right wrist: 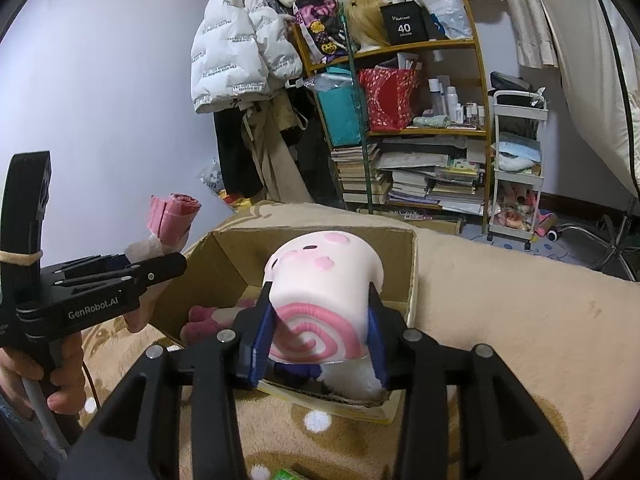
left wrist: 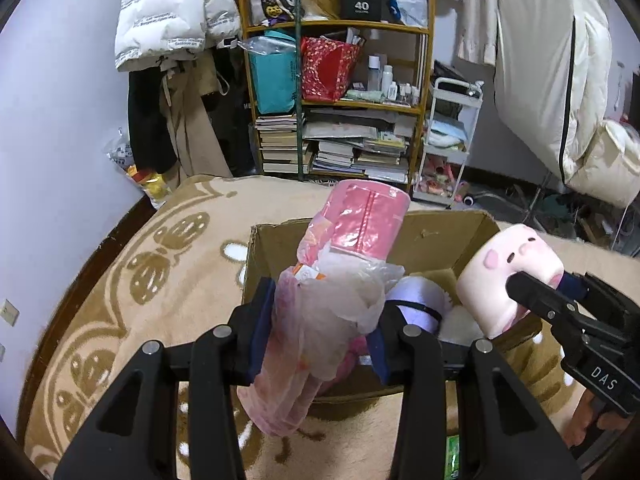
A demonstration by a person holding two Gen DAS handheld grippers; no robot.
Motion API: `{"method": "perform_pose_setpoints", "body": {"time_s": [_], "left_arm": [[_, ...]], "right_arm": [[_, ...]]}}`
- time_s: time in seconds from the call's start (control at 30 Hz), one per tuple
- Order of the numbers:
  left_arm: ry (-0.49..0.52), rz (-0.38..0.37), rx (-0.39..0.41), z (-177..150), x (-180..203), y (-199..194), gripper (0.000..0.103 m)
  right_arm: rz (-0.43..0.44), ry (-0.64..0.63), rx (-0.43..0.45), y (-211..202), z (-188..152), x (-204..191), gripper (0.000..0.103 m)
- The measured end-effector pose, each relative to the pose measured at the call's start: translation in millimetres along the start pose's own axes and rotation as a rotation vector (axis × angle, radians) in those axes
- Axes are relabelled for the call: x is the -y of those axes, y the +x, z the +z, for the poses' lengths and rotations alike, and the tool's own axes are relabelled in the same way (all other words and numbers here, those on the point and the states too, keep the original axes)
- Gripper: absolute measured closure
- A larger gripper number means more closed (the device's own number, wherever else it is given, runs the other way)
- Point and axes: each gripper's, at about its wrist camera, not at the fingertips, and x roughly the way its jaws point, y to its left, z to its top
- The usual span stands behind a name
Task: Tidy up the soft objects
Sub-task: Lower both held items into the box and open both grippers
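My left gripper point(left wrist: 320, 332) is shut on a pink roll wrapped in thin plastic point(left wrist: 356, 240) and holds it tilted above the open cardboard box point(left wrist: 264, 264). My right gripper point(right wrist: 320, 336) is shut on a white and pink swirl-roll plush point(right wrist: 324, 280), held over the box point(right wrist: 412, 276). The plush also shows at the right of the left wrist view point(left wrist: 508, 276). The pink roll shows at the left of the right wrist view point(right wrist: 172, 216). Inside the box lie a lavender item point(left wrist: 416, 300) and a dark pink plush point(right wrist: 204, 320).
The box sits on a bed with a tan patterned blanket point(left wrist: 160, 292). Behind it stand a crowded bookshelf point(left wrist: 340, 112), a white trolley point(left wrist: 448, 140), hanging coats point(left wrist: 172, 20) and bedding point(left wrist: 560, 80). A small green item point(right wrist: 288, 474) lies on the blanket near me.
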Motion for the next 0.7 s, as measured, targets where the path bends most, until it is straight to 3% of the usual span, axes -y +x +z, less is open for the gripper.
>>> {"method": "perform_pose_setpoints", "body": {"time_s": [0.27, 0.33, 0.5, 0.7], "left_arm": [[0.022, 0.004, -0.030, -2.2, 5.2, 6.9, 0.058], [0.015, 0.008, -0.032, -2.9, 4.4, 7.4, 0.049], [0.015, 0.006, -0.062, -4.7, 4.7, 11.0, 0.039], [-0.012, 0.041, -0.067, -6.9, -1.3, 7.3, 0.032]], "right_arm": [[0.004, -0.013, -0.018, 5.0, -4.7, -0.3, 0.054], [0.003, -0.010, -0.025, 6.8, -5.7, 0.7, 0.052], [0.006, 0.001, -0.037, 8.3, -6.6, 2.2, 0.050], [0.014, 0.004, -0.068, 12.4, -8.4, 1.7, 0.048]]}}
